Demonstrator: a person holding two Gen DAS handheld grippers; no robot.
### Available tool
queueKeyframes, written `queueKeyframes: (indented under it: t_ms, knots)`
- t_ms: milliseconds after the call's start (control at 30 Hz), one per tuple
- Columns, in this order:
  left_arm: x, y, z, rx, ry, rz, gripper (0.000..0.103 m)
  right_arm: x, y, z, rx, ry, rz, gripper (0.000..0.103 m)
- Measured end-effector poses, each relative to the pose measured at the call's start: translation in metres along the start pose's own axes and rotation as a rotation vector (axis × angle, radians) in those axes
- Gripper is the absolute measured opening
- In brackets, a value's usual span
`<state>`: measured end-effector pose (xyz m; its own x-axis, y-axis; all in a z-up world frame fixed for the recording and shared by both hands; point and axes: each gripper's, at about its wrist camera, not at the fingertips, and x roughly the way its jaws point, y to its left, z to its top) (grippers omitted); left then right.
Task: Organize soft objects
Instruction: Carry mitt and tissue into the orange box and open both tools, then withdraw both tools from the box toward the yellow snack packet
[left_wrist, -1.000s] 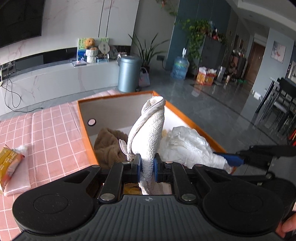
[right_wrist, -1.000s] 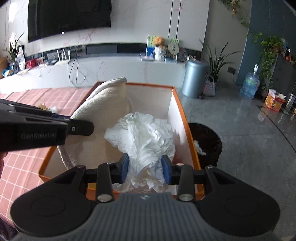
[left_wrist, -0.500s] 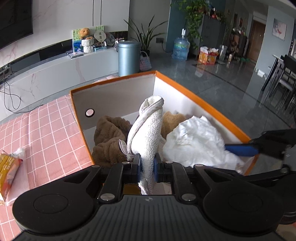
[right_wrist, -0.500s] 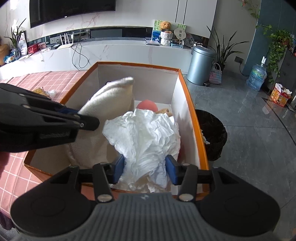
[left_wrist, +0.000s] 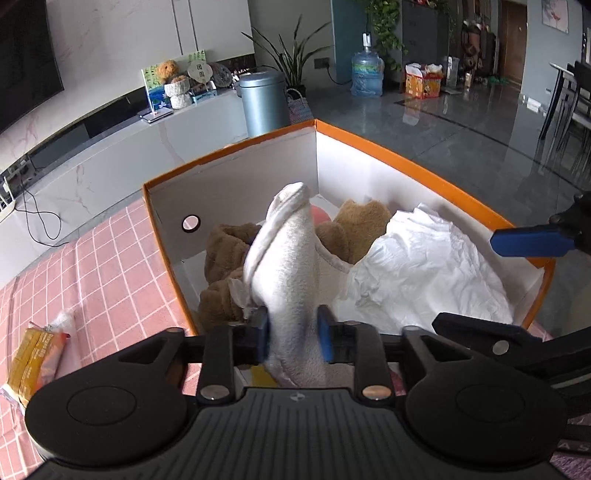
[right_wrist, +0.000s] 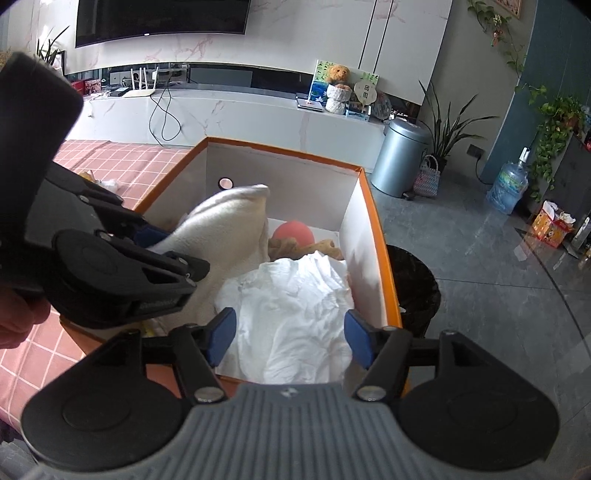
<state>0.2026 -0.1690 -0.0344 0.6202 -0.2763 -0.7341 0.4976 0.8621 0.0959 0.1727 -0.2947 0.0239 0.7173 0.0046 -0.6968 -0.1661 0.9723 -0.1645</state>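
Observation:
An orange box (left_wrist: 406, 162) with white walls holds brown plush toys (left_wrist: 229, 254), a pink ball (right_wrist: 293, 233) and a crumpled white cloth (left_wrist: 424, 273). My left gripper (left_wrist: 293, 334) is shut on a folded cream towel (left_wrist: 286, 258) and holds it upright over the box's near edge; the towel also shows in the right wrist view (right_wrist: 229, 229). My right gripper (right_wrist: 288, 336) is open, its pads on either side of the white cloth (right_wrist: 295, 310), which lies in the box.
The box (right_wrist: 380, 236) stands on a pink checked tablecloth (left_wrist: 107, 266). A yellow snack packet (left_wrist: 33, 358) lies at the left. A black waste bin (right_wrist: 417, 288) stands on the floor right of the box. A grey metal bin (left_wrist: 264, 99) is behind.
My right gripper has opened and let go of the white cloth, which now rests in the box. My left gripper has lowered the towel closer to the box, its jaws slightly wider.

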Motion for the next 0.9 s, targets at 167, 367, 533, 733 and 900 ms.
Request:
queueKeyframes:
  t_ms: [167,367,533,733,900]
  knots:
    - [-0.013,0.004,0.000,-0.039,-0.036,-0.004,0.065,-0.007,-0.006,0.000,0.015,-0.022,-0.030,0.068]
    - [-0.039,0.006,0.004,-0.036,-0.103,0.028,0.079,-0.018,-0.008,0.001,0.031,-0.064,-0.051,0.076]
    - [-0.059,0.008,0.011,-0.074,-0.162,0.025,0.086,-0.026,-0.004,0.001,0.020,-0.076,-0.067,0.079]
    - [-0.077,0.014,0.011,-0.138,-0.183,-0.019,0.087,-0.043,-0.001,0.002,0.040,-0.113,-0.072,0.087]
    - [-0.098,0.024,0.004,-0.199,-0.244,-0.033,0.089,-0.057,0.008,0.002,0.085,-0.178,-0.077,0.092]
